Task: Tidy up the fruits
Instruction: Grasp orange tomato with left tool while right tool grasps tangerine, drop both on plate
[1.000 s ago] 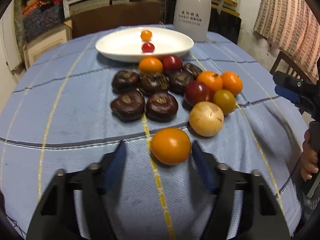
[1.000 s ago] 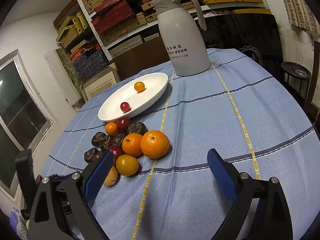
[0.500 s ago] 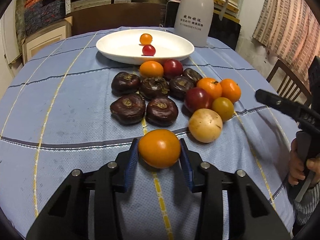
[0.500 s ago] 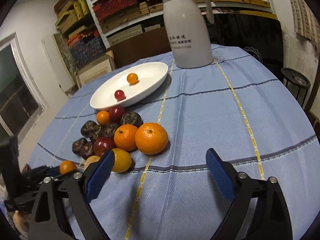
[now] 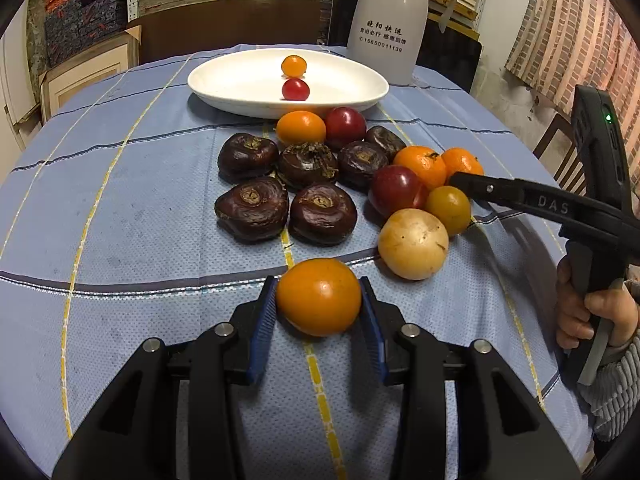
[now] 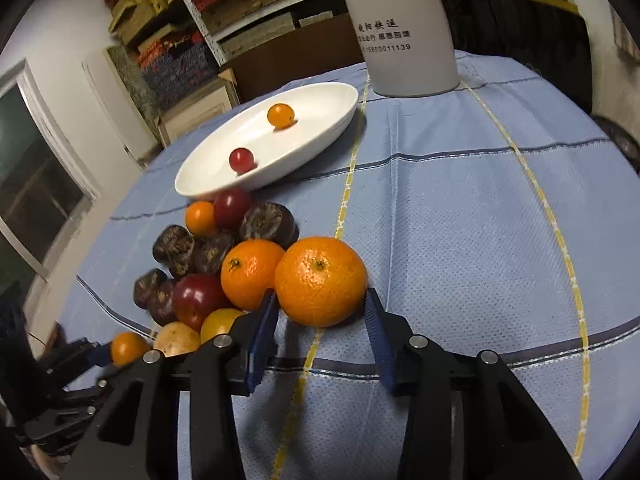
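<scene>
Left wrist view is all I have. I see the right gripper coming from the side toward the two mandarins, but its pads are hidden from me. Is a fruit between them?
Observer: Yes. The right gripper has the edge mandarin of the pile between its pads, and its jaws are closing on it.
Operator: Is the second mandarin in the way?
Observer: The neighbouring mandarin lies against the outside of the pad nearer the pile, not between the pads.
Operator: And on the other side?
Observer: Beyond the outer pad there is only bare tablecloth.
</scene>
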